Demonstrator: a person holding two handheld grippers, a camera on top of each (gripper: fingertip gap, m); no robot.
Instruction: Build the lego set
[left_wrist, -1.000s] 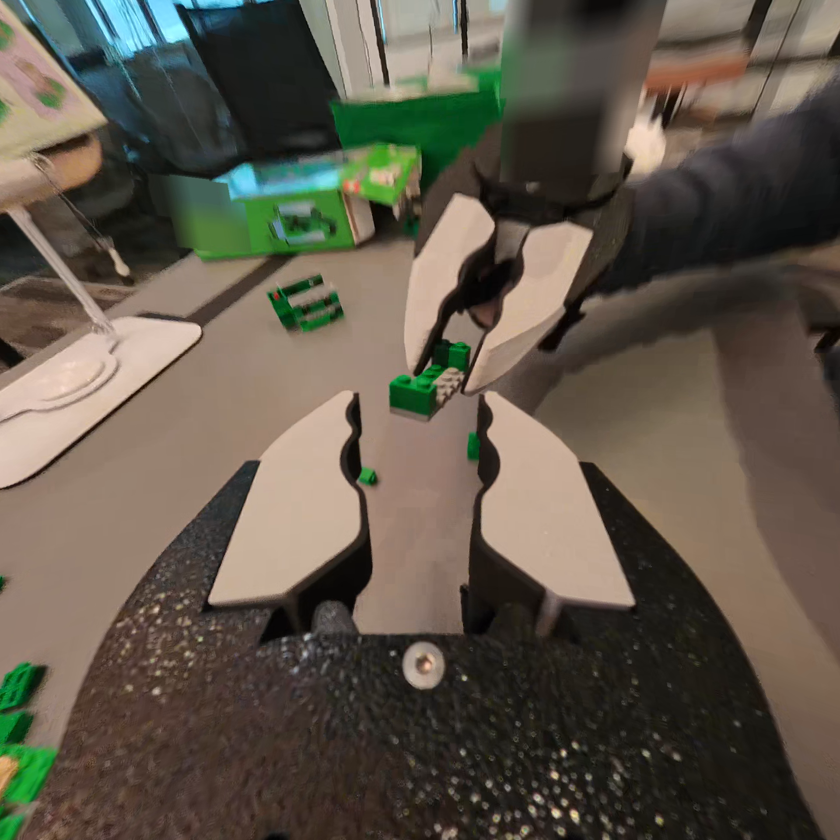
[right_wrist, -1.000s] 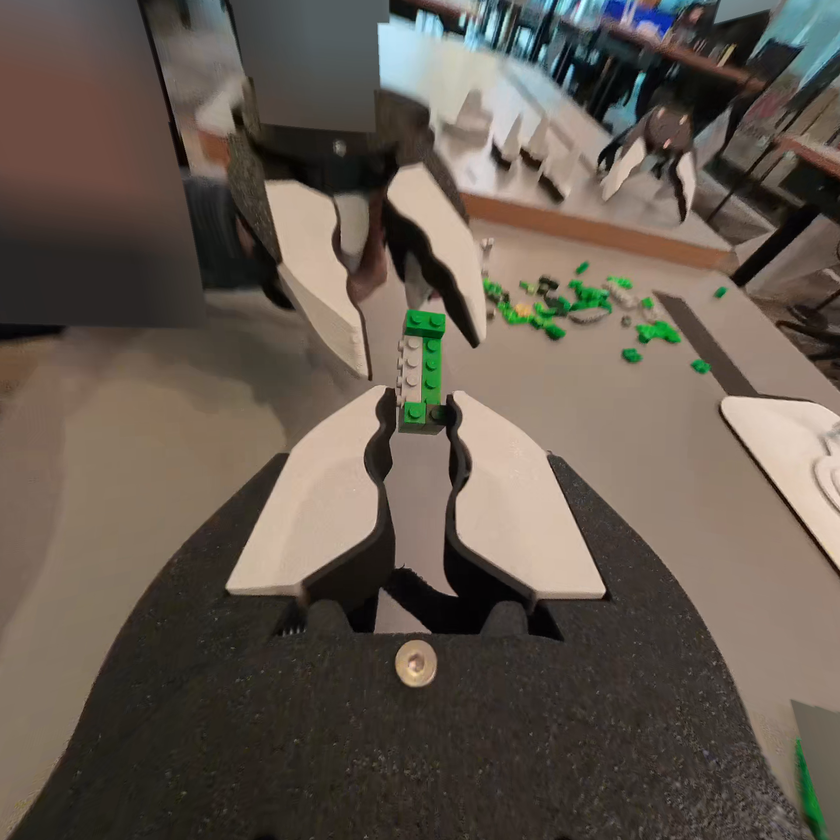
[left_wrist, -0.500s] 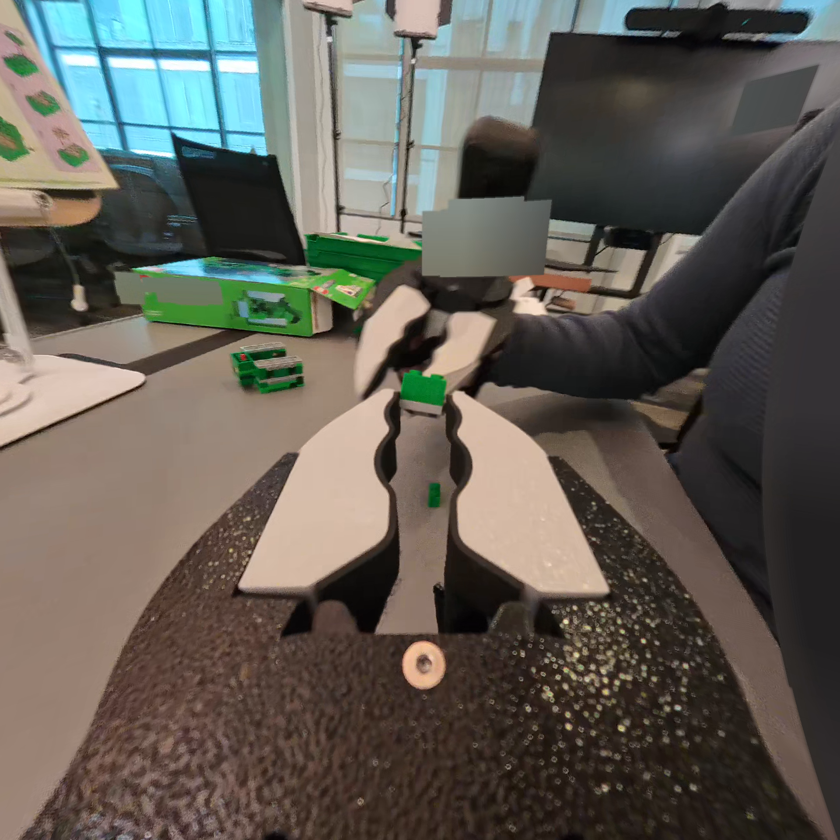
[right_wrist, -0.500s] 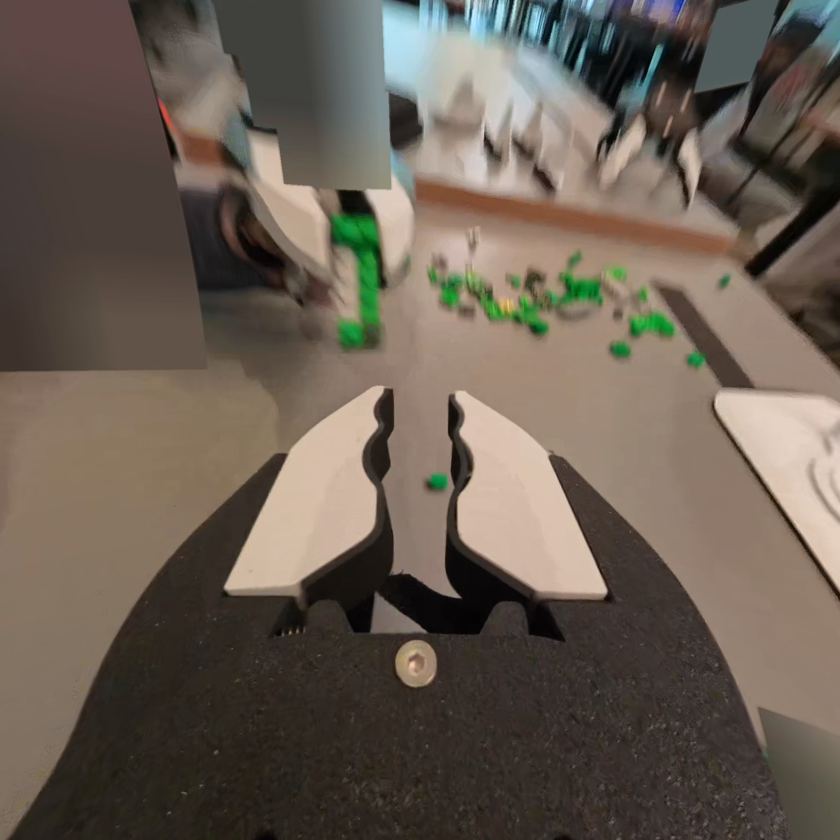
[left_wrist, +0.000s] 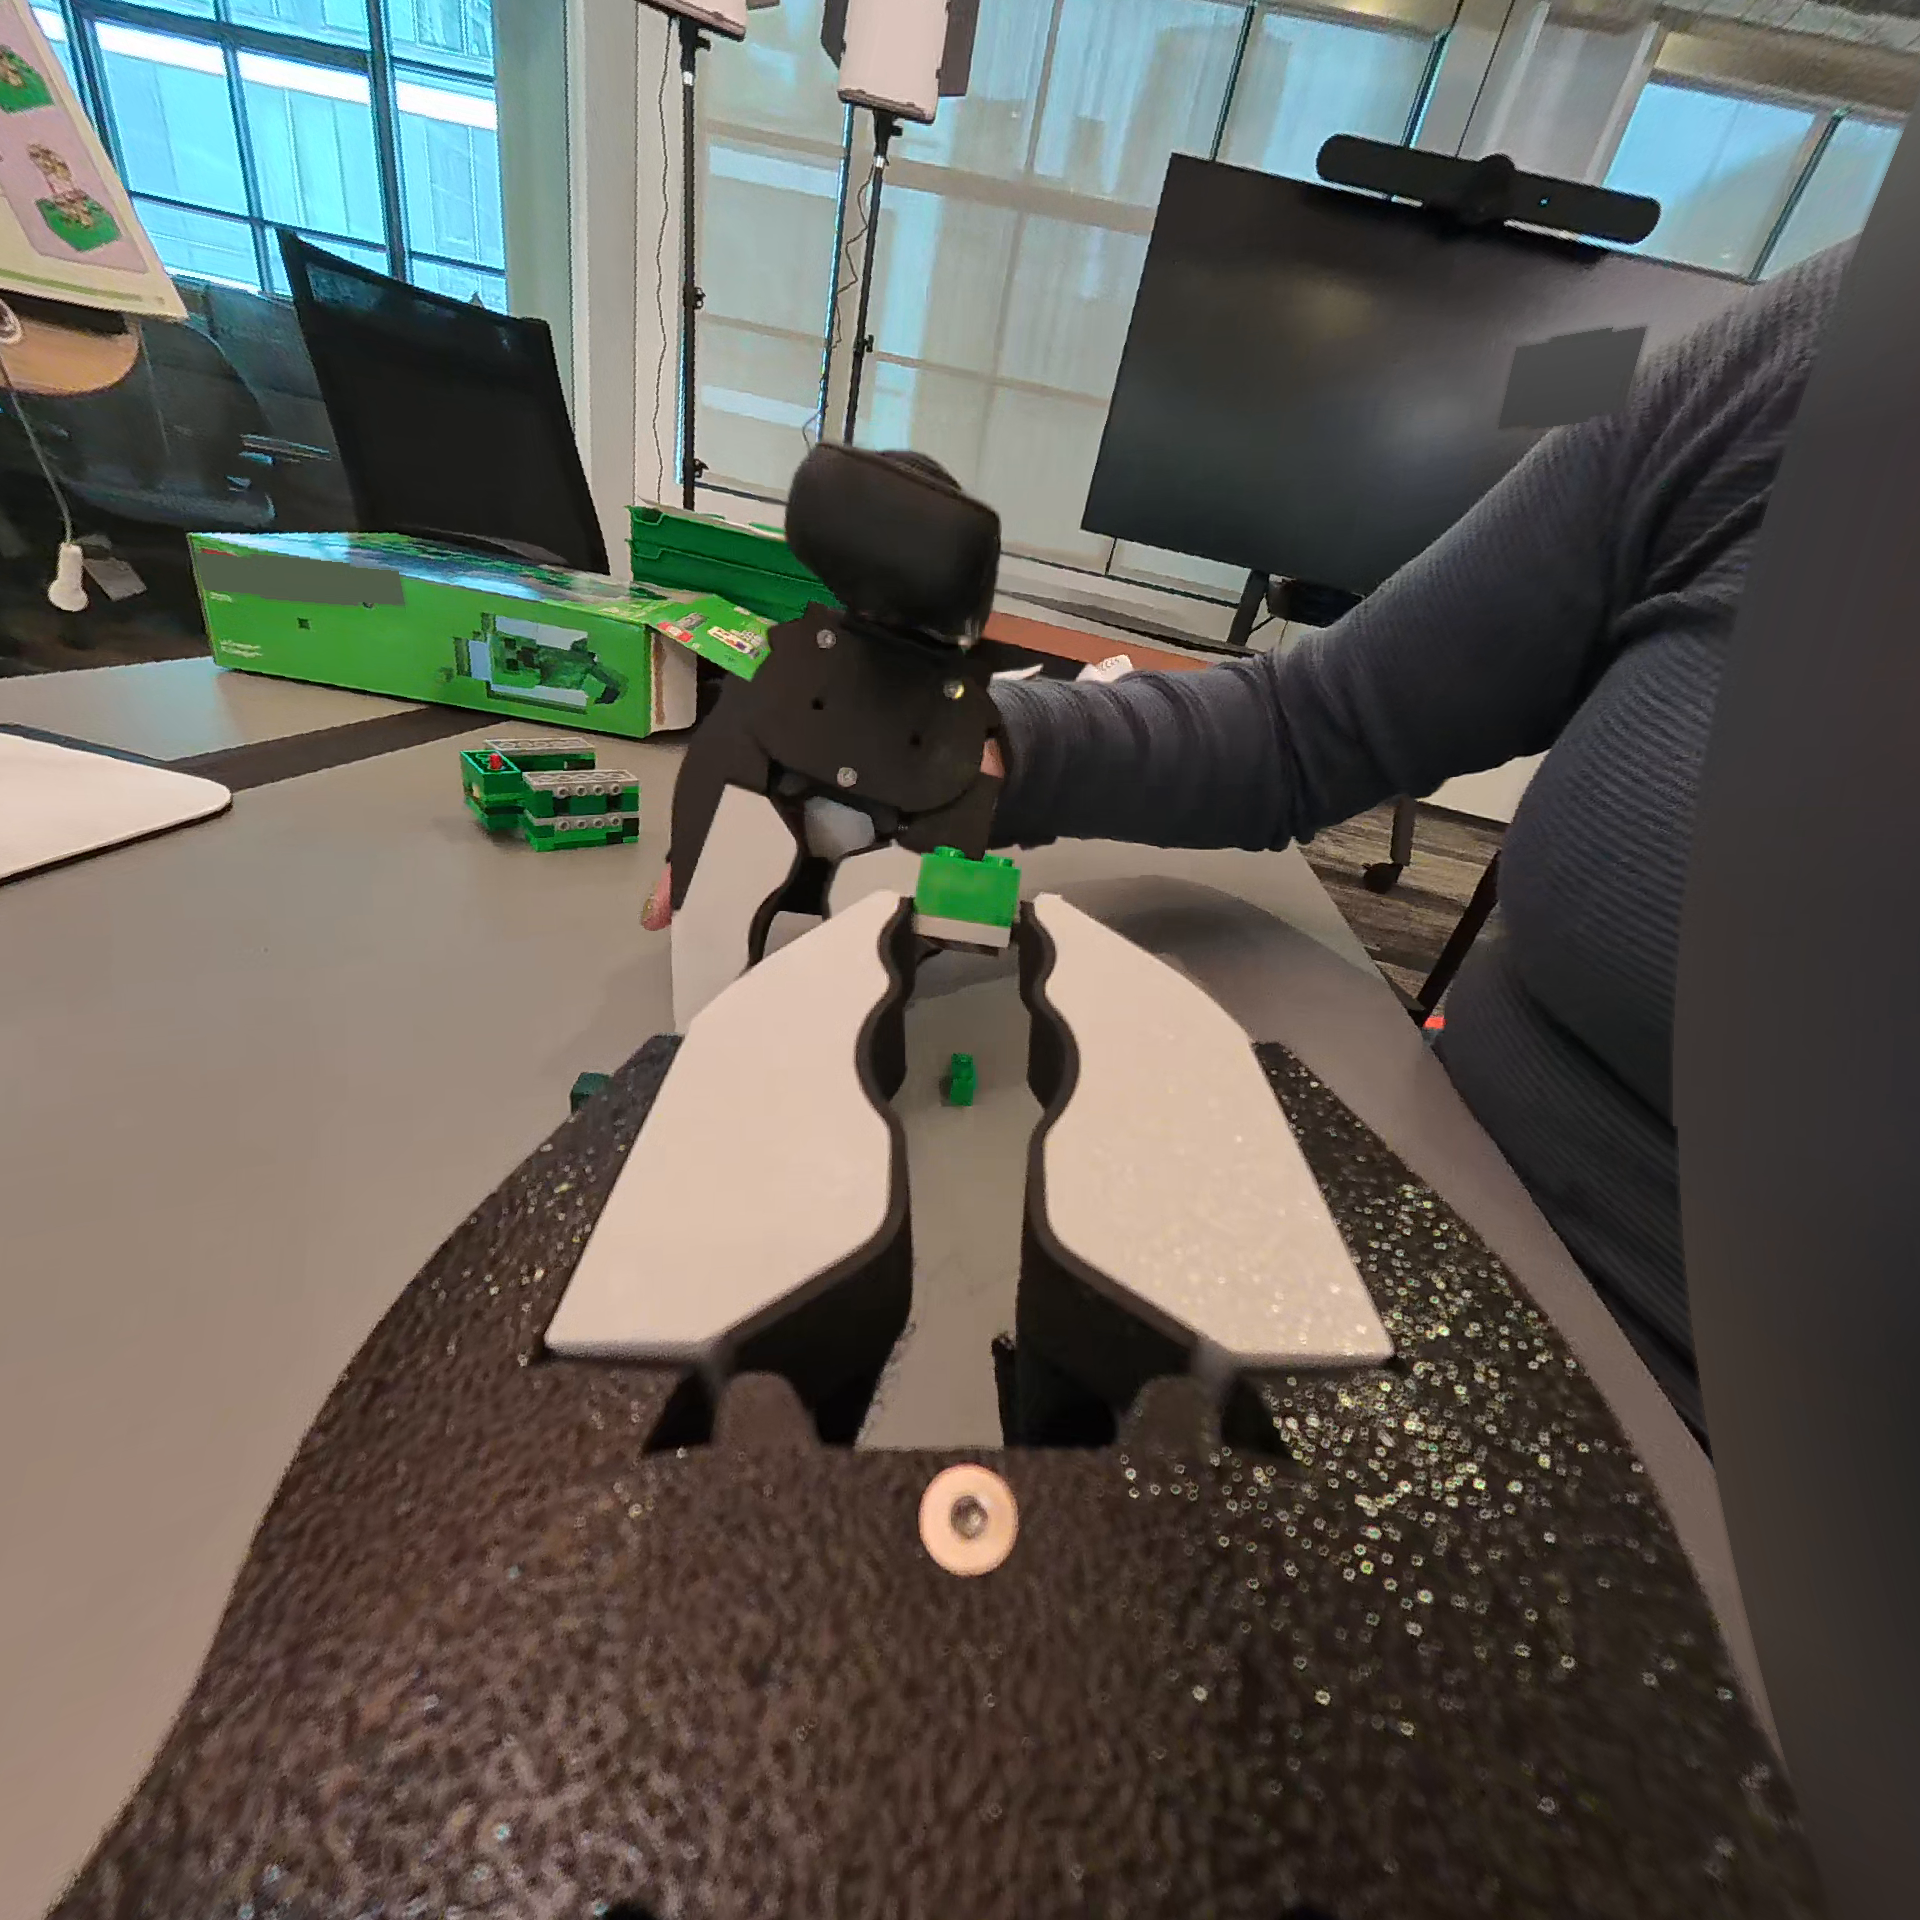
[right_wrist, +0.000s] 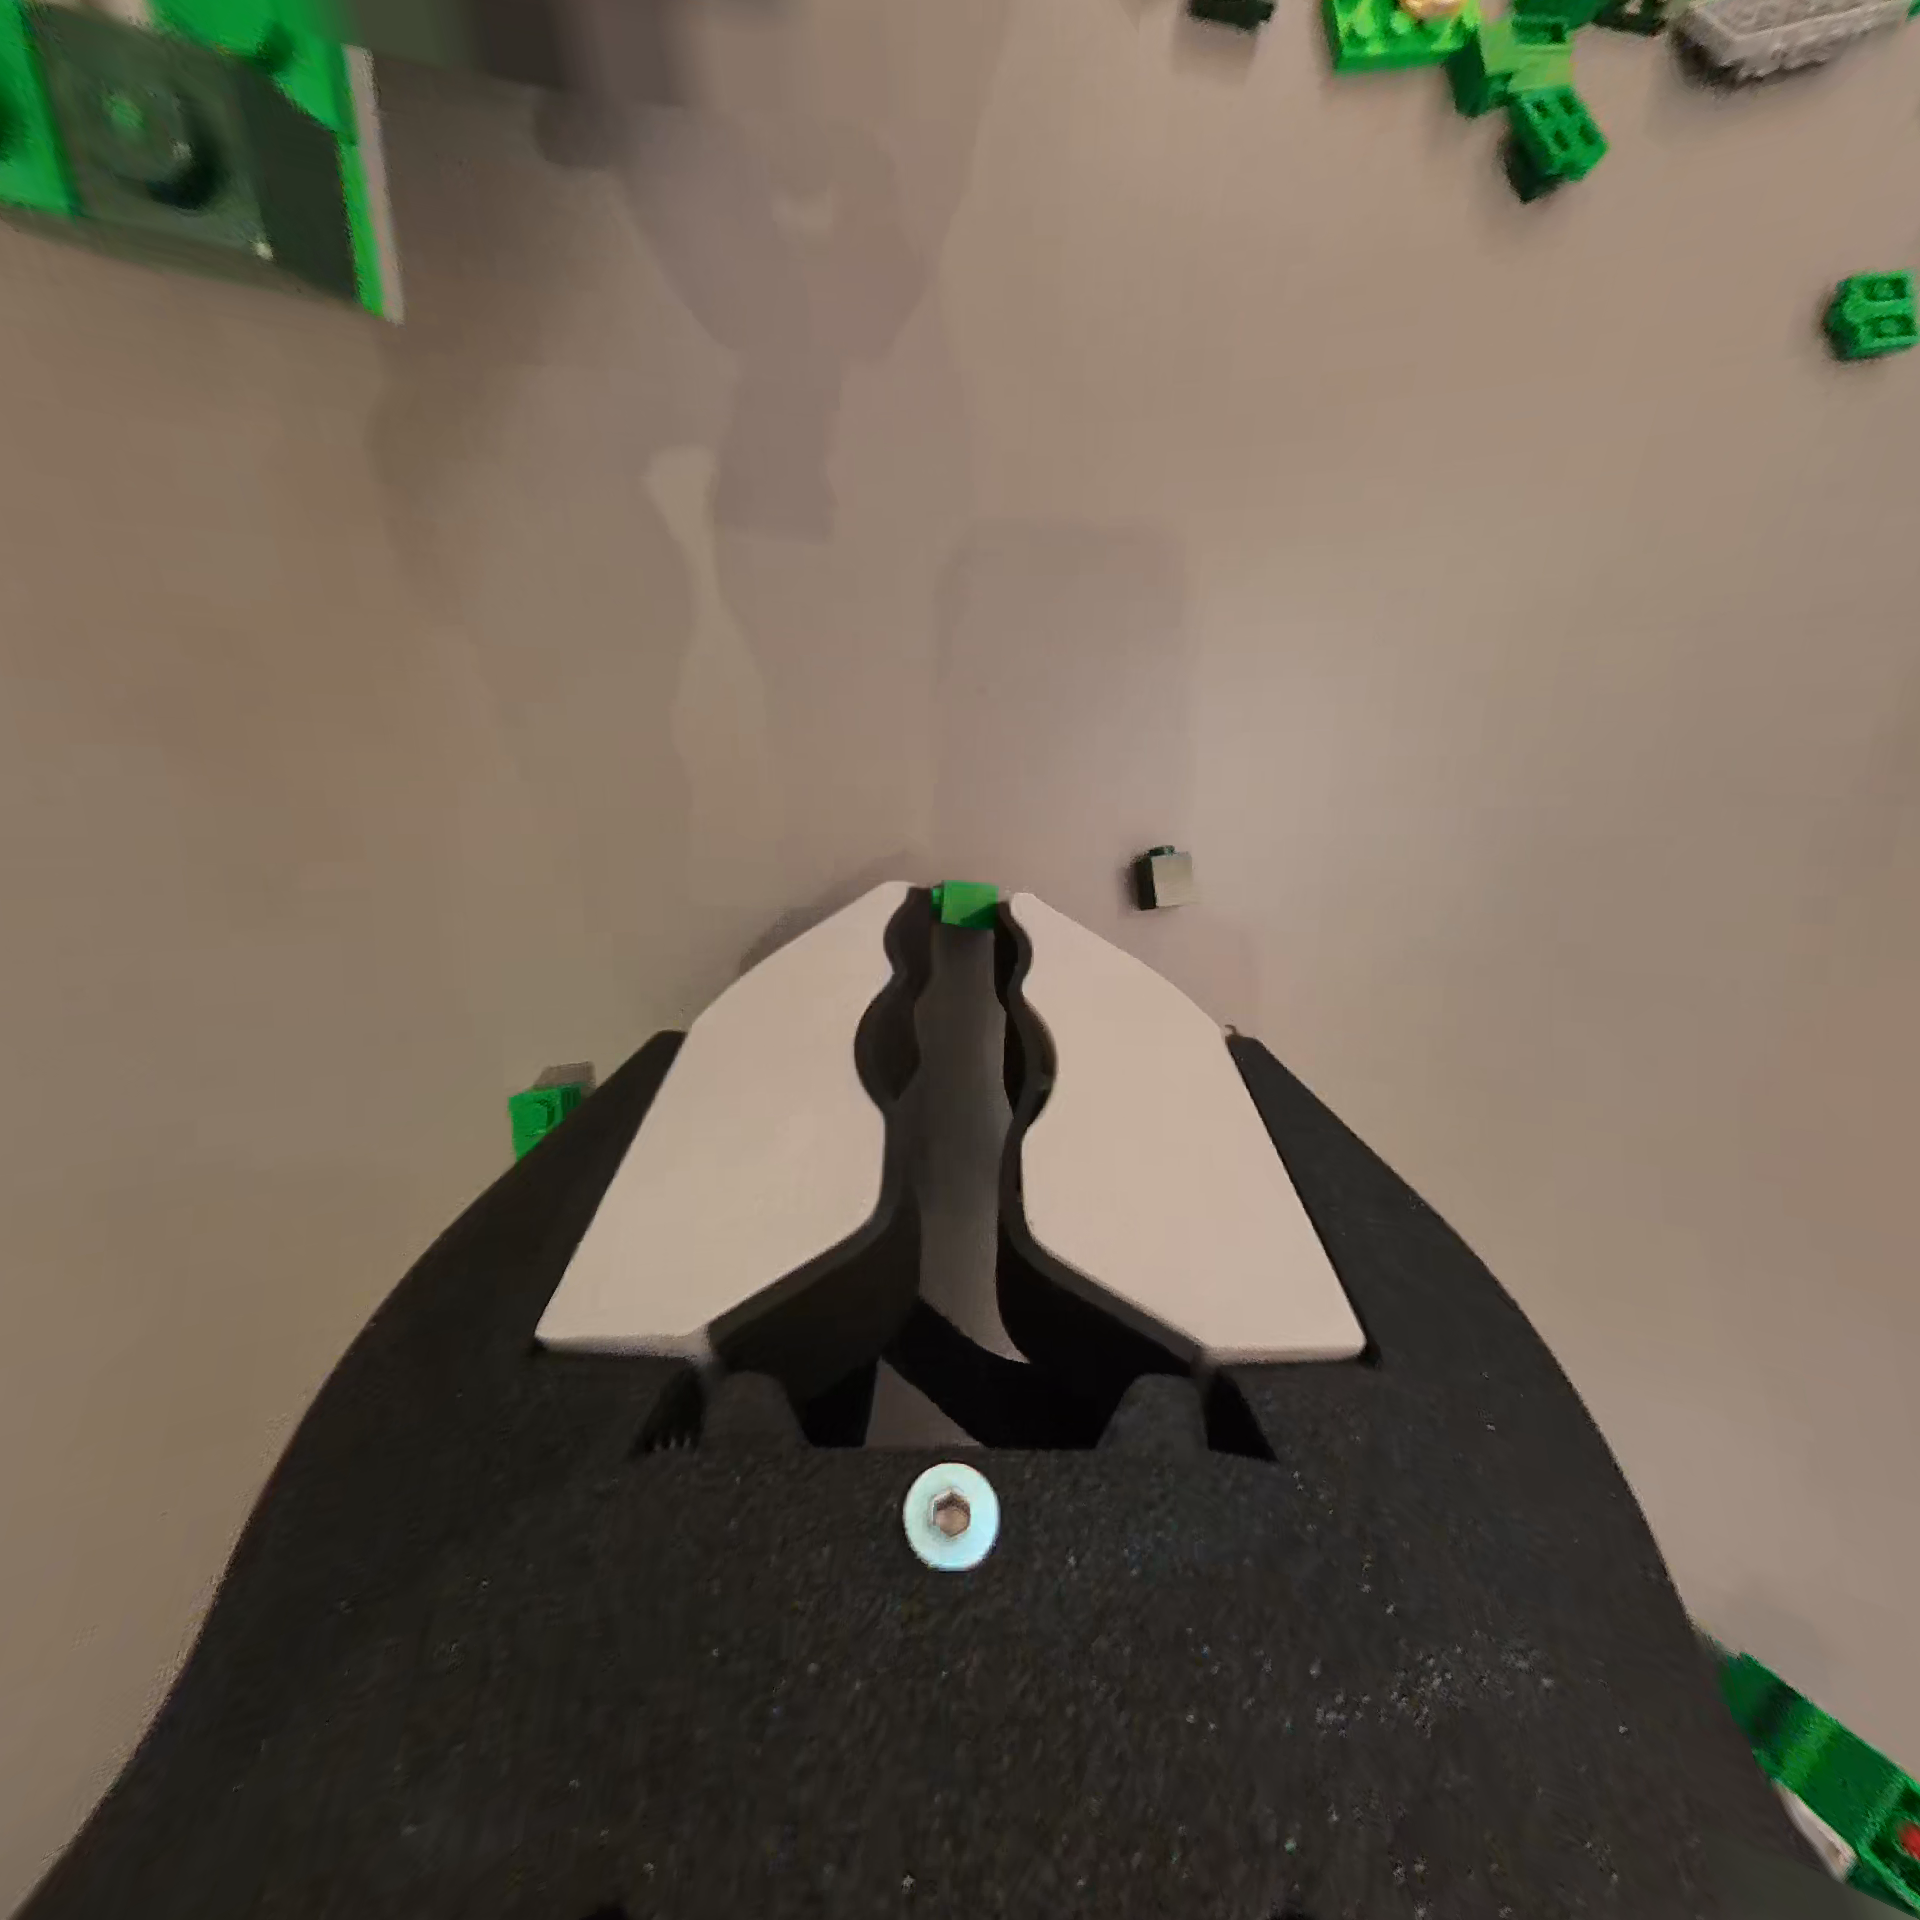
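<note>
My left tool (left_wrist: 964, 920) is held low and nearly level over the grey counter (left_wrist: 312, 1039), its white fingers (left_wrist: 748, 1153) closed to a narrow gap and pinching the end of a small green and grey brick piece (left_wrist: 963, 902) at their tips. Beyond it, my right arm in a dark sleeve (left_wrist: 1351, 707) reaches across the counter with my right tool pointed steeply down at the surface. In its own view that right tool (right_wrist: 966, 904) looks almost straight down at the counter (right_wrist: 1455, 727), fingers (right_wrist: 1132, 1143) nearly together, with a tiny green brick (right_wrist: 966, 902) clamped between the tips. A small dark brick (right_wrist: 1164, 879) lies just beside them to the right, and another green brick (right_wrist: 540, 1114) shows at the tool's left edge. Loose green bricks (right_wrist: 1538, 114) lie scattered at the far right of the counter. In the left view, a tiny green brick (left_wrist: 961, 1077) sits on the counter under my left tool, a built green block (left_wrist: 551, 795) stands farther back, and a green box (left_wrist: 436, 644) lies behind it.
</note>
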